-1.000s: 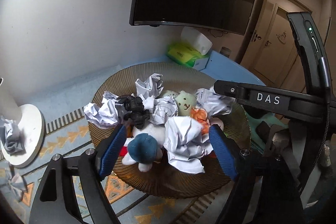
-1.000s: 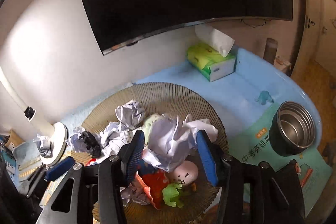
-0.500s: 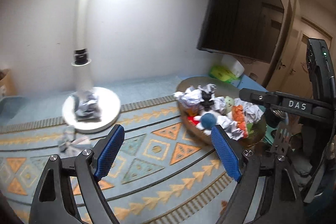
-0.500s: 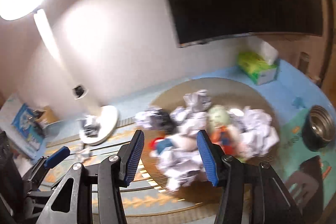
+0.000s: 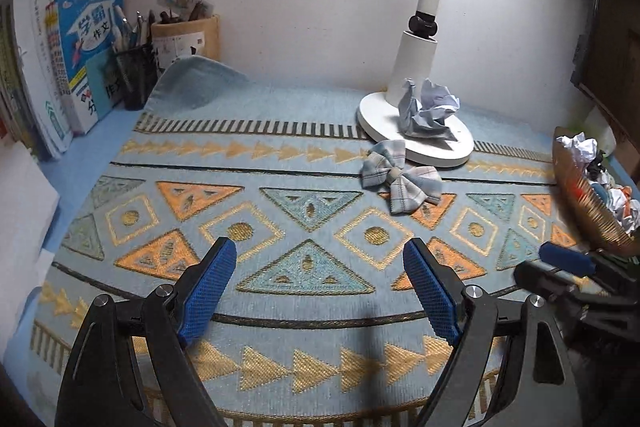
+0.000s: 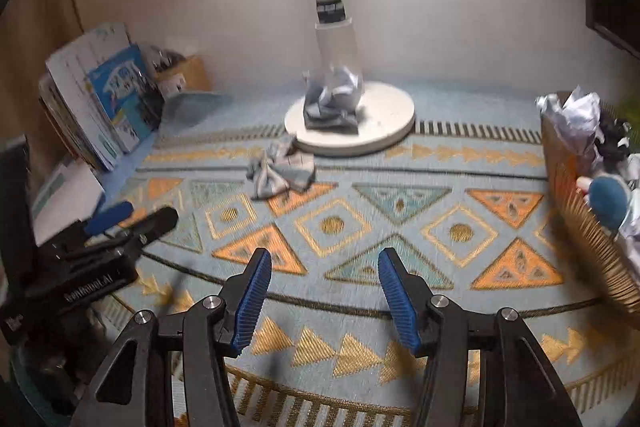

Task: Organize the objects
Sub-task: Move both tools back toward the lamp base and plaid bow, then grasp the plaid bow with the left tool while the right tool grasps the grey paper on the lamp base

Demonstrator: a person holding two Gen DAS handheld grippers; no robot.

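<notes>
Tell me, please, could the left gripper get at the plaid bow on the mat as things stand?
Probably yes: the left gripper is open and empty, and only bare mat lies between it and the bow, which sits beside the lamp base.

Both wrist cams low over mat (image 5: 320, 163), facing wall; share lamp base (image 6: 384, 123) (mid-frame).

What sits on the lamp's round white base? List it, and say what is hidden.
A crumpled paper ball rests on the lamp base, against the lamp's post. A plaid fabric bow lies on the mat just in front, off the base. Whatever is under the paper is covered.
</notes>
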